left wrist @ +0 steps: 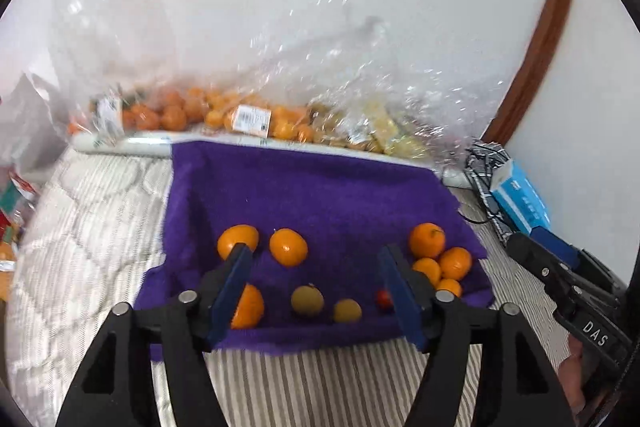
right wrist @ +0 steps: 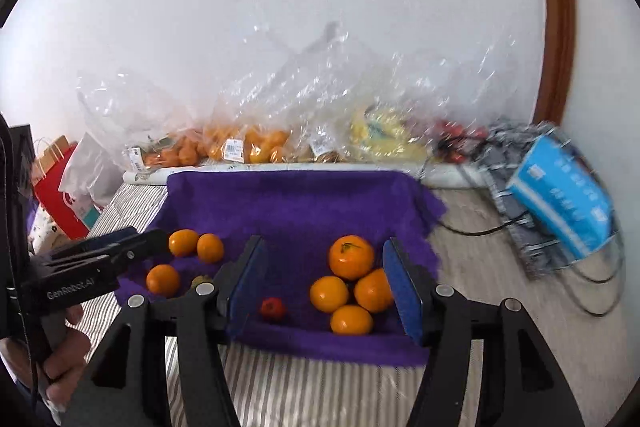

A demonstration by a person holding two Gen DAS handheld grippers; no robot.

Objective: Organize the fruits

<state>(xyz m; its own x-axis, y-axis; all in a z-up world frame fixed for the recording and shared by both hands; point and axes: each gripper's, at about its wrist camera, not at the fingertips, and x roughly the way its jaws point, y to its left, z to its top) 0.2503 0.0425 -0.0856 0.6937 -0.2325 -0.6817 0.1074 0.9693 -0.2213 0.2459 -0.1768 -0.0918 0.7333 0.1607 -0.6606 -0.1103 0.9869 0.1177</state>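
A purple towel (left wrist: 312, 187) (right wrist: 296, 203) lies on a striped bed cover. Several oranges cluster at its right (left wrist: 427, 239) (right wrist: 351, 257). Three more oranges lie at its left (left wrist: 288, 247) (right wrist: 183, 242). Two small yellow-green fruits (left wrist: 307, 300) and a small red fruit (right wrist: 273, 309) lie near the towel's front edge. My left gripper (left wrist: 316, 259) is open and empty above the towel's front, between the two orange groups. My right gripper (right wrist: 324, 255) is open and empty, its fingers either side of the red fruit and the right cluster, above them.
Clear plastic bags of oranges (left wrist: 172, 111) (right wrist: 248, 147) and yellow fruit (right wrist: 380, 131) line the white wall behind the towel. A blue box (right wrist: 560, 195) and a wire basket stand at the right. A red paper bag (right wrist: 56, 187) stands at the left.
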